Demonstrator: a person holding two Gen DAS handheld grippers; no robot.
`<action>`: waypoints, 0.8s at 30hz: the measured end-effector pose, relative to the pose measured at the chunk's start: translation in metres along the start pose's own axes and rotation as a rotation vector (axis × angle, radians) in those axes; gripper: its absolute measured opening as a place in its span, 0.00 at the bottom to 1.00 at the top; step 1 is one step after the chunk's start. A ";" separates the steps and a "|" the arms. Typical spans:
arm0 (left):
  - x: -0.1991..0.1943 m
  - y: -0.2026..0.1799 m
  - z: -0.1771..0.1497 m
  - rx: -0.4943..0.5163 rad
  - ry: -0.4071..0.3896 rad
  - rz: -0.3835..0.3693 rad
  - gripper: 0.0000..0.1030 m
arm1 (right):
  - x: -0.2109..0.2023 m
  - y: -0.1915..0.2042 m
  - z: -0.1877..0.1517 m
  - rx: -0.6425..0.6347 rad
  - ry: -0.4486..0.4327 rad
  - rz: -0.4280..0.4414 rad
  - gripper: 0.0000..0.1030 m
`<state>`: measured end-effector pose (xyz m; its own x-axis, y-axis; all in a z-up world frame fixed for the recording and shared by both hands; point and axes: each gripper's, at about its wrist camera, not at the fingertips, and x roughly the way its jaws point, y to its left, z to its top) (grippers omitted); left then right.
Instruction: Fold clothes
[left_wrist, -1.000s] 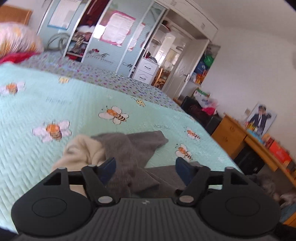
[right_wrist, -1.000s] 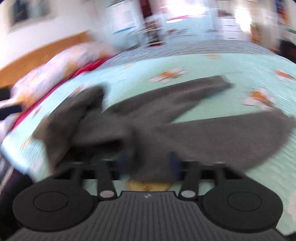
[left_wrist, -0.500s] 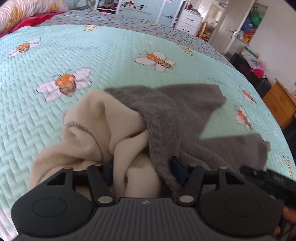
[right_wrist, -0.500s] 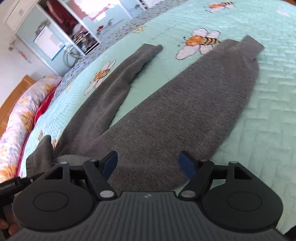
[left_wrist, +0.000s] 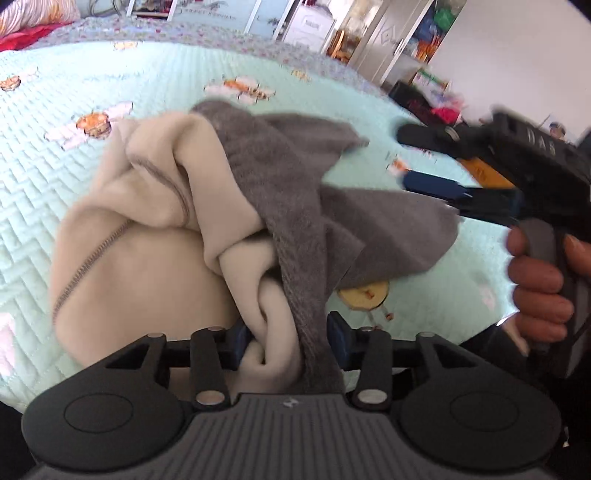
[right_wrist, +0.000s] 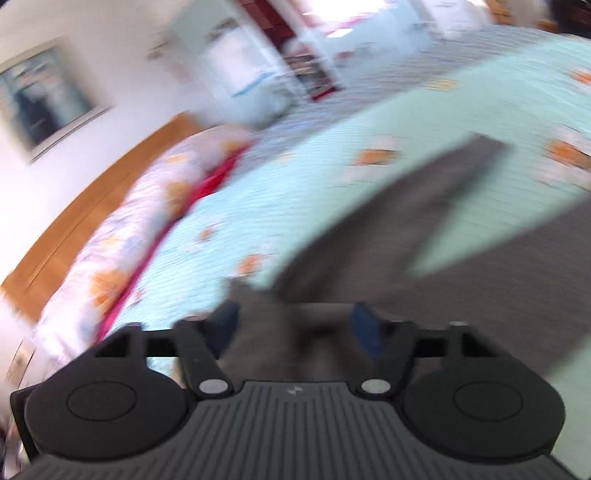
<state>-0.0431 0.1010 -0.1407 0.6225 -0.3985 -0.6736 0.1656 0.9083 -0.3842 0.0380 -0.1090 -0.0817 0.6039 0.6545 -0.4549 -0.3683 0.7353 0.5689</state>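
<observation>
While the mint-green quilted bedspread with bee prints (left_wrist: 110, 74) carried everything, nothing on it looked folded. Far left, right wrist view: floral pillow roll (right_wrist: 140, 221) along the wooden headboard (right_wrist: 74, 192), heavy motion blur throughout.

Left gripper (left_wrist: 286, 341): jaws pinching a bunched wad of the grey knit garment with cream fleece lining (left_wrist: 258, 192), lining turned outward, fabric lifted off the bed near the front edge. Rest of the grey cloth trailed right across the bedspread.

A small round yellow tag (left_wrist: 364, 295) showed just under the grey edge; can't tell what it was.

Right gripper (left_wrist: 424, 166): jaws spread, nothing between them in the left wrist view, hovering just above the trailing grey panel. Own camera showed grey cloth under the spread jaws, too blurred to confirm contact.

Judgement: early stage. Garment still crumpled and partly inside out; spreading flat, then all folds, left to do.
</observation>
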 end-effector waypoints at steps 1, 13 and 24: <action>-0.004 0.000 0.001 -0.003 -0.013 -0.004 0.47 | 0.011 0.012 0.001 -0.027 0.025 0.014 0.75; -0.036 0.045 0.005 -0.154 -0.122 0.071 0.54 | 0.053 -0.001 -0.028 -0.039 0.113 -0.209 0.28; -0.050 0.050 0.031 -0.138 -0.205 0.095 0.56 | 0.006 -0.010 -0.026 -0.006 0.067 -0.177 0.46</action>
<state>-0.0424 0.1702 -0.1063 0.7745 -0.2651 -0.5744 0.0014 0.9087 -0.4174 0.0268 -0.1078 -0.1080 0.6115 0.5252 -0.5918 -0.2650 0.8407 0.4722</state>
